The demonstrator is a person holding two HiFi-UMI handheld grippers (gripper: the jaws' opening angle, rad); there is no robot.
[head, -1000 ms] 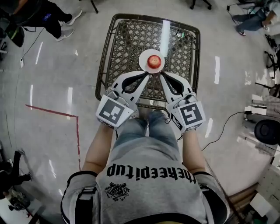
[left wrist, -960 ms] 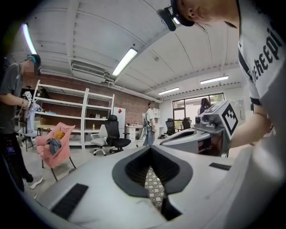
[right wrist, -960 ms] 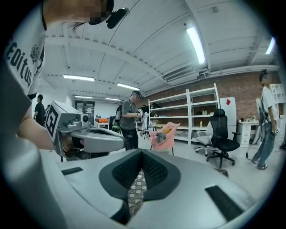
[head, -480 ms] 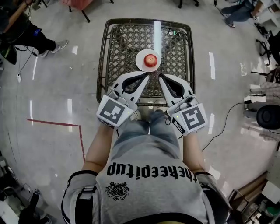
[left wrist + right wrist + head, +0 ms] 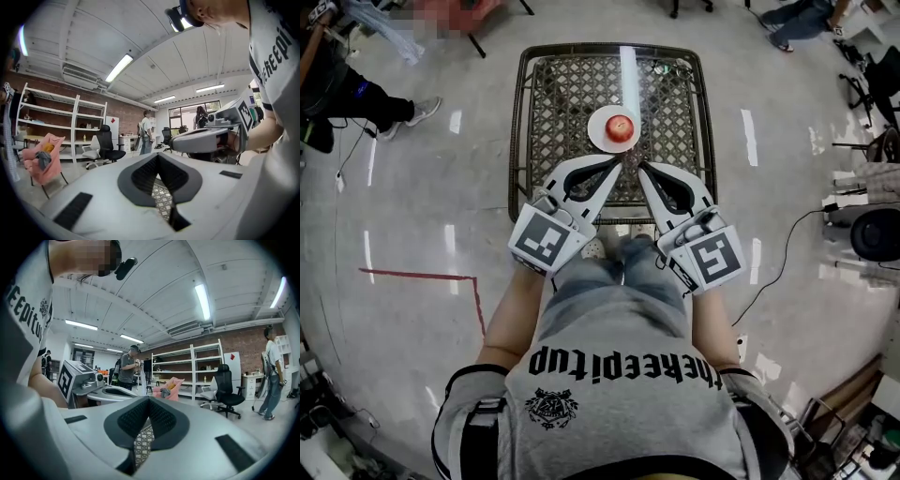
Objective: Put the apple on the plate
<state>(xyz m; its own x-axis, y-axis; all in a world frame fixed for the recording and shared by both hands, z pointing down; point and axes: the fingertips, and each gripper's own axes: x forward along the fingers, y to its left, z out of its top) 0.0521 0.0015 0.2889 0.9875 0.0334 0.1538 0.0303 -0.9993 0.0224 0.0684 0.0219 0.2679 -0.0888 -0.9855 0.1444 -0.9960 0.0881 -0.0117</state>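
— While I've got this one up: where's the apple [image 5: 620, 127]?

— On the white plate [image 5: 598, 141], about centre of it. The plate sits roughly mid-way across the lattice-top table [image 5: 558, 94].

— And my grippers?

— Left gripper [image 5: 617, 162]: jaws together, pads meeting at the tips, nothing between them. In the left gripper view I only get table lattice through the gap behind the pads. Right gripper [image 5: 643, 168]: same, closed and empty.

— Placement?

— Both are held out in front of me, about level. The tips converge on the near side of the plate, left one near left of it, right one near right. The left tip is at the plate's near rim; I can't tell if it touches. Neither is on the apple. Each gripper shows in the other's view.

— Anything else to tag?

— Red tape line [image 5: 422, 276] on the floor, left of the table. A black office chair [image 5: 227, 390] and white shelving [image 5: 51, 122] against a brick wall. A pink cloth [image 5: 44, 157] draped over a chair. A cable [image 5: 783, 248] runs across the floor on the right.
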